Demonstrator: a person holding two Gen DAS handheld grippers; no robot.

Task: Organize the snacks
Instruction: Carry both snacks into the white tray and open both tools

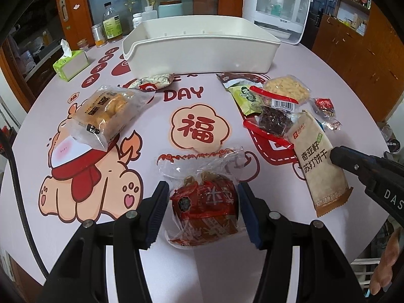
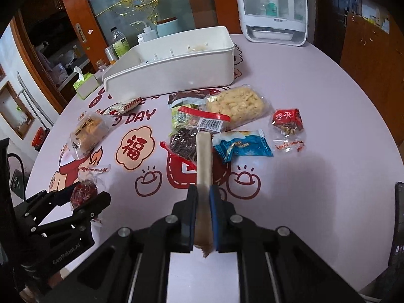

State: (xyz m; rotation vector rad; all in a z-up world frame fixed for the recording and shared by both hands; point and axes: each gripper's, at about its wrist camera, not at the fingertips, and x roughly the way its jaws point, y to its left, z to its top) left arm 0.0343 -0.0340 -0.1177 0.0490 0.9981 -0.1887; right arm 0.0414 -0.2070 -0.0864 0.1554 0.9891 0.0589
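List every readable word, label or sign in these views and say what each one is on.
"DAY": tablecloth
"福": tablecloth's cloud badge
"奇亚籽 苏打饼干": cracker pack in the right claw
"枣夹": small red date snack
"GenRobot.AI": left claw body
"DAS", cut off: right claw arm
Barcode digits, bread pack, red pack: unreadable.

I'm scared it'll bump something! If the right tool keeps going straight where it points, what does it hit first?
Probably the dark snack packet, just beyond the cracker packet held in the right tool; depth is unclear.

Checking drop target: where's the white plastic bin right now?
The white plastic bin sits at the table's far side in both views, behind the scattered snack packets, between the green tissue box and the white countertop appliance.
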